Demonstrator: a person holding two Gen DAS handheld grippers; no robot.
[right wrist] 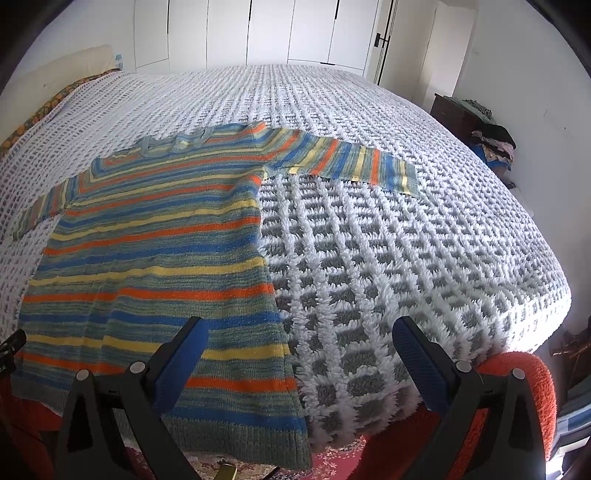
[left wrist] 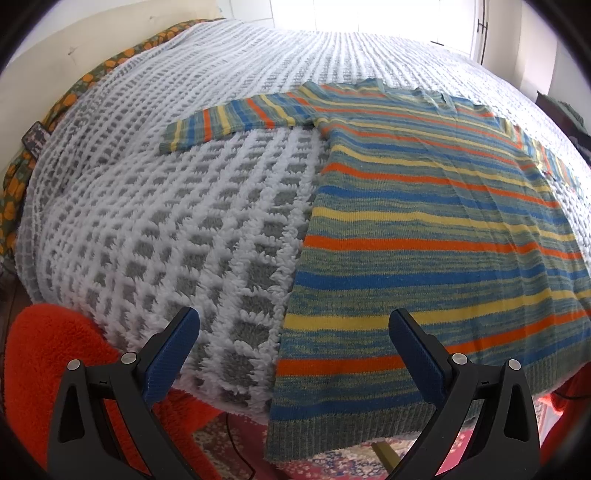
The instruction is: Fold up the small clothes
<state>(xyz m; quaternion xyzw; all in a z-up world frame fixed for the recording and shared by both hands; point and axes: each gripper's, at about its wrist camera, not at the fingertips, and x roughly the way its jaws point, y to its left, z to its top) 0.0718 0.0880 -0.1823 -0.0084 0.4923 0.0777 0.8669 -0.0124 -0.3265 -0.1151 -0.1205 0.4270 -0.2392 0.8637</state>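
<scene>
On the near part of a wide bed, a small knitted sweater with horizontal stripes of orange, yellow, blue and mottled grey-green (left wrist: 424, 229) (right wrist: 155, 251) lies spread flat, front up. Its ribbed grey-green hem hangs a little over the bed's near edge, and the neckline points away toward the far side. Both long sleeves stretch straight out sideways from the shoulders, their stripes running across the arm, each ending in a narrow ribbed cuff. The knit looks fine and smooth, with a few shallow creases in the body.

Beneath it, a thick, shaggy bedspread in a white and grey raised grid pattern (left wrist: 192, 221) (right wrist: 388, 240) covers the whole mattress. A fluffy orange-red fabric (left wrist: 48, 354) (right wrist: 532, 384) bulges below the bed's near edge.

The left hand-held gripper (left wrist: 293, 328) hovers above the hem's left corner, its black arms with blue textured pads spread wide and holding nothing. The right hand-held gripper (right wrist: 299, 336) hovers above the hem's right corner, likewise spread wide and empty.

White cupboard doors (right wrist: 288, 33) line the far wall.
</scene>
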